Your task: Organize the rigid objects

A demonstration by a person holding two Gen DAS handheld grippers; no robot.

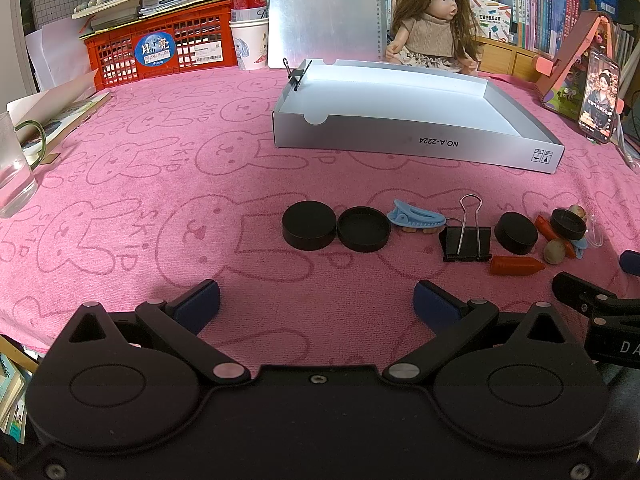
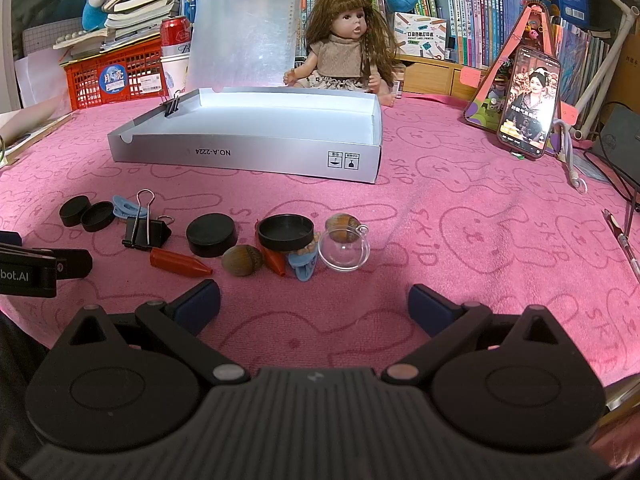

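Observation:
A row of small items lies on the pink cloth: two black round lids point(image 1: 308, 231) point(image 1: 364, 229), a blue hair clip point(image 1: 416, 216), a black binder clip point(image 1: 466, 242), another black lid point(image 1: 516, 234), an orange cone point(image 1: 516, 266). In the right wrist view I see an acorn point(image 2: 242, 260), a black ring lid point(image 2: 285, 232), a clear half-sphere point(image 2: 344, 252) and a second blue clip point(image 2: 304, 266). An empty silver box point(image 1: 416, 146) point(image 2: 248, 156) stands behind. My left gripper point(image 1: 316, 304) and right gripper point(image 2: 314, 306) are both open and empty, just short of the row.
A doll point(image 2: 344, 44), a phone on a stand point(image 2: 528, 104), a red crate point(image 1: 160, 48), a glass mug point(image 1: 12, 168), a pen point(image 2: 622, 240) and bookshelves surround the cloth. A small binder clip point(image 2: 172, 106) grips the box's left wall.

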